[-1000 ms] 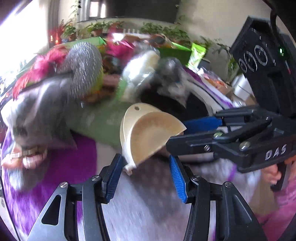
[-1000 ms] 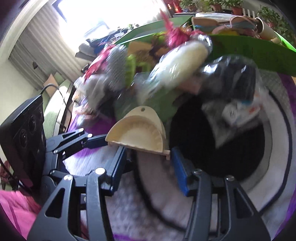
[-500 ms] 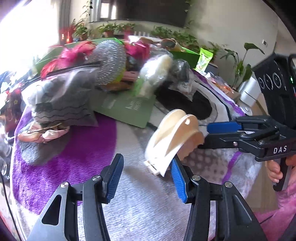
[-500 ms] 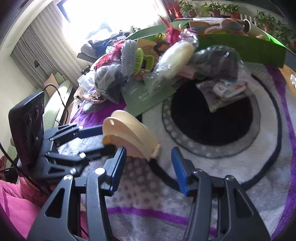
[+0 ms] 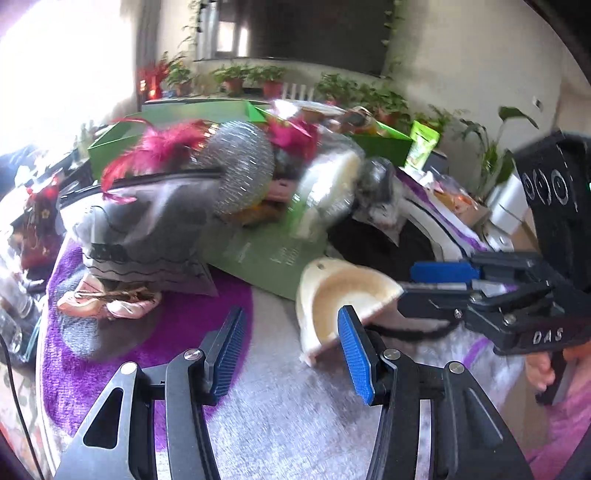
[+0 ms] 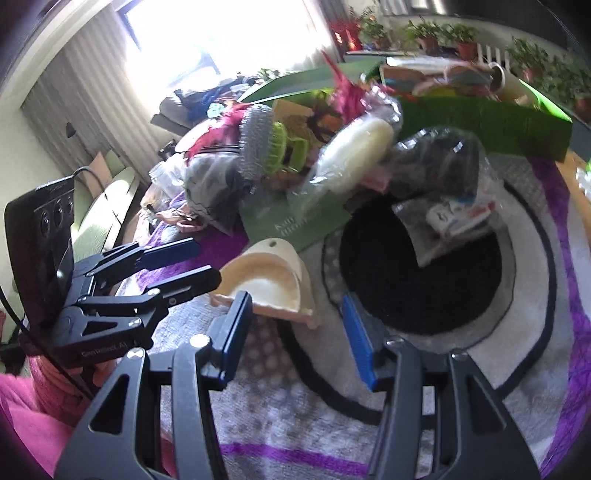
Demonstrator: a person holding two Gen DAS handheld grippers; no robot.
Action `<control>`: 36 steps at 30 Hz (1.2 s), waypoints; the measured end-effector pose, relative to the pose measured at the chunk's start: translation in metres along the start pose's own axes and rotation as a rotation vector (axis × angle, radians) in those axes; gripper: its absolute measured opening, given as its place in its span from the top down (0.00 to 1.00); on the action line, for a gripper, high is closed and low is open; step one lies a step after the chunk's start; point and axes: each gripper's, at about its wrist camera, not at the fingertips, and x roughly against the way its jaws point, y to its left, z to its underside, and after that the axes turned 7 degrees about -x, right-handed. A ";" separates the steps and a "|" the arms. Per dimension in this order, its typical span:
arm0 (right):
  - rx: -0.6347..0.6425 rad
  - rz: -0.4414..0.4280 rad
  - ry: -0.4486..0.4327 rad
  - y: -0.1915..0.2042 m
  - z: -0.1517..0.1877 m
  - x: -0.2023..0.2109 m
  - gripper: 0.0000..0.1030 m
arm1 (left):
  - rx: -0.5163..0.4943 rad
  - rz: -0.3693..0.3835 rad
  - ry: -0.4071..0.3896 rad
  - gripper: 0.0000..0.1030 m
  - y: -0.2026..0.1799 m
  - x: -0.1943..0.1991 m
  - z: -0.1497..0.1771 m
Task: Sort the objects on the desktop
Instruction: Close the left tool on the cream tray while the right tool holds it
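Cream dumpling mould (image 6: 271, 284) propped open between left gripper (image 5: 290, 354) and right gripper (image 6: 295, 338), each pressing one edge, jaws half-spread, no clamping visible.

We are looking into a lived-in room where strong daylight is pouring through a large window (image 6: 221, 37) and washing out everything near it. Pale striped curtains (image 6: 74, 96) are hanging beside the glass. We are seeing a row of potted plants (image 5: 251, 77) sitting along the far sill, more leafy plants (image 5: 491, 147) standing by a plain light wall (image 5: 461, 55), and a dark panel (image 5: 314, 33) filling the wall above. A fluffy rug (image 6: 535, 258) of purple, white, grey and black rings is covering the surface. A green sofa (image 6: 107, 206) is sitting under the window.
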 end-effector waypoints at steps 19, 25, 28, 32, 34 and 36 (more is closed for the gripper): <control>0.116 0.049 0.027 0.005 0.009 -0.022 0.52 | 0.019 0.009 0.043 0.50 -0.007 -0.025 0.013; 0.096 0.048 0.027 0.006 0.009 -0.029 0.59 | 0.023 -0.003 0.031 0.50 -0.007 -0.029 0.011; 0.068 0.054 0.059 0.003 0.007 -0.035 0.74 | 0.017 -0.001 0.035 0.57 -0.008 -0.030 0.010; 0.054 0.048 0.057 0.004 0.005 -0.032 0.76 | 0.011 0.022 0.030 0.66 -0.010 -0.027 0.007; 0.043 0.041 0.055 0.005 0.005 -0.030 0.77 | 0.005 0.024 0.030 0.66 -0.012 -0.027 0.006; 0.033 0.041 0.052 0.005 0.005 -0.029 0.77 | 0.001 0.017 0.028 0.66 -0.013 -0.026 0.006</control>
